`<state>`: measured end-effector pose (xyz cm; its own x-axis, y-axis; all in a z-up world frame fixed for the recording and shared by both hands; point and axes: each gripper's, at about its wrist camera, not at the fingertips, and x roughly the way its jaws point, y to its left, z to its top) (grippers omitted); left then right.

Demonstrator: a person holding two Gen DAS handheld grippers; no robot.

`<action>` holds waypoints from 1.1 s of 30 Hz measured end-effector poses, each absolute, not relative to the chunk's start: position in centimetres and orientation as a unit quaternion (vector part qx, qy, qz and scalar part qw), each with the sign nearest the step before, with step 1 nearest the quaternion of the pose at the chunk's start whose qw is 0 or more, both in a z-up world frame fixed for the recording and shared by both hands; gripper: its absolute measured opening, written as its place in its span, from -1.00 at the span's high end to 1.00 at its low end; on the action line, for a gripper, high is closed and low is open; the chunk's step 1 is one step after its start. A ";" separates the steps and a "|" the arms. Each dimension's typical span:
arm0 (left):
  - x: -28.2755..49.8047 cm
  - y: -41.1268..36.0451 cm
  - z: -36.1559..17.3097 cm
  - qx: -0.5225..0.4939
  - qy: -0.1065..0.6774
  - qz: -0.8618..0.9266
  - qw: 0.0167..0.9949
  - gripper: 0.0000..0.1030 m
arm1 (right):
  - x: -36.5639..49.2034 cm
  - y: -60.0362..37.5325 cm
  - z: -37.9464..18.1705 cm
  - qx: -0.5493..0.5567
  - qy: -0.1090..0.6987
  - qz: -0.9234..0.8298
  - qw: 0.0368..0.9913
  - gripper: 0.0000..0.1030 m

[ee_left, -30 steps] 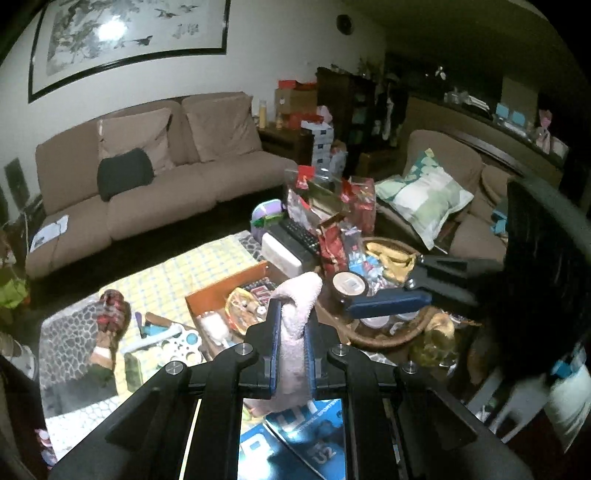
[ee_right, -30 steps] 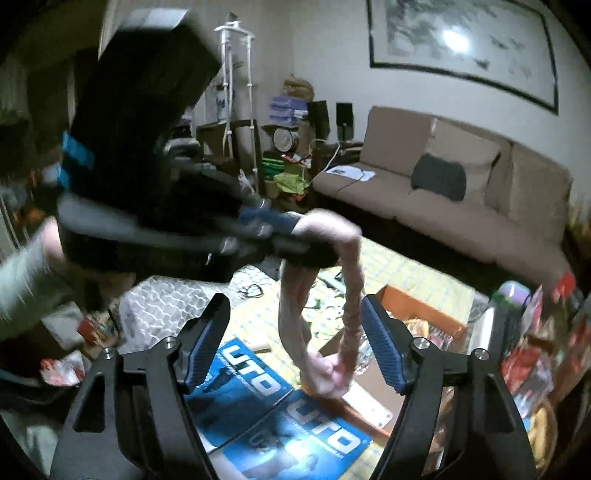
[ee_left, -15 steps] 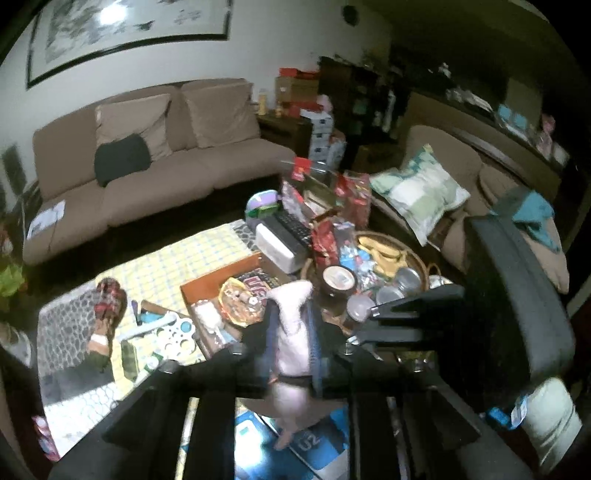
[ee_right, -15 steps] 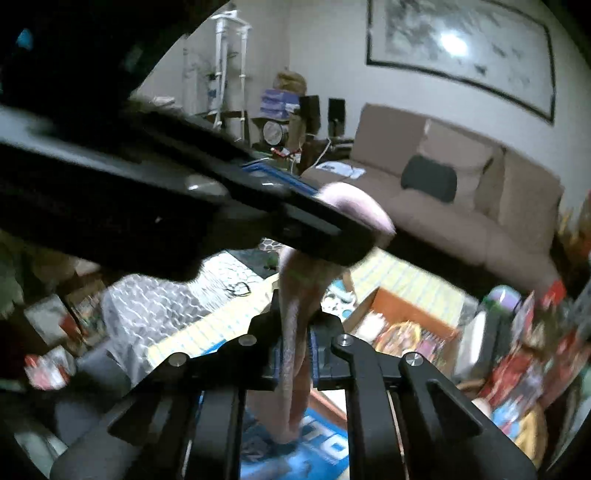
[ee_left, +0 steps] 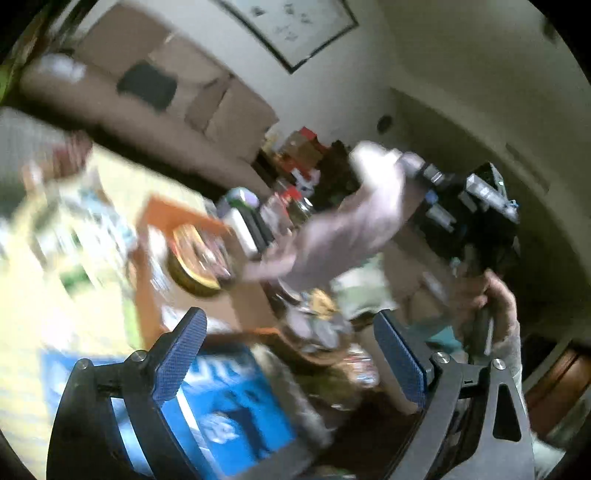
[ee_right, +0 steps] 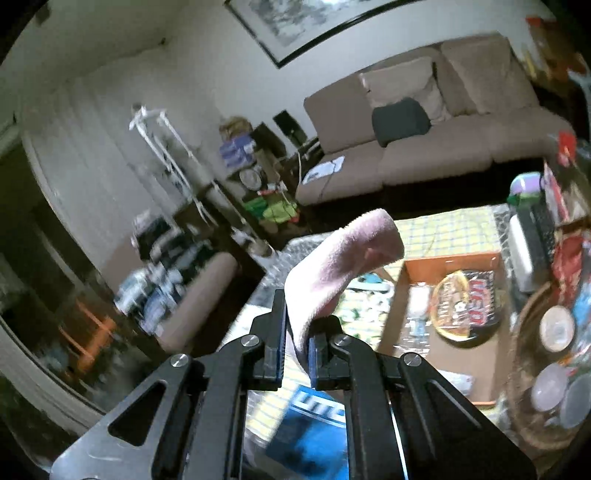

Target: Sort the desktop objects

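Handover done: left gripper (ee_left: 284, 358) let go, fingers spread wide, empty | right gripper (ee_right: 295, 338) clamps sock (ee_right: 343, 266) | sock points up-forward, left of orange box (ee_right: 443, 258)

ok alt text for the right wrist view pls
The right gripper is shut on a pink cloth that sticks up above its fingers, held over a cluttered table. To the right sits an orange box with a round snack tin inside; a brown sofa and a framed picture fill the background.
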<state>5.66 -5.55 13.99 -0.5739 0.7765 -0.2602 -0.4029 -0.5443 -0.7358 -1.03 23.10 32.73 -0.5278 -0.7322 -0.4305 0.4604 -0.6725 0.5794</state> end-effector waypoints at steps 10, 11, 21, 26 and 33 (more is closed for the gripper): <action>6.1 -5.6 11.5 -0.144 -0.414 0.809 0.391 -0.99 | 1.1 21.9 33.4 0.343 -0.288 -0.806 0.387 0.82; 6.2 -6.0 11.4 -0.130 -0.414 0.813 0.388 -0.99 | 1.4 21.8 33.5 0.344 -0.294 -0.802 0.391 0.82; 3.4 -1.4 13.2 -0.104 -0.402 0.751 0.513 -1.00 | 2.6 23.2 32.7 0.353 -0.329 -0.785 0.389 0.82; 1.4 -0.1 14.1 -0.180 -0.363 0.734 0.544 0.86 | 2.0 25.7 31.1 0.344 -0.337 -0.802 0.352 0.78; -2.3 -1.1 14.7 -0.323 -0.315 0.760 0.468 0.80 | 0.2 28.1 26.2 0.331 -0.279 -0.870 0.234 0.76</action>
<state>-2.33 -1.07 14.66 -0.3536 0.9149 -0.1947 -0.5080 -0.3627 -0.7813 0.15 28.07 26.17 -0.6709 -0.5924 -0.4461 0.2223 -0.7345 0.6411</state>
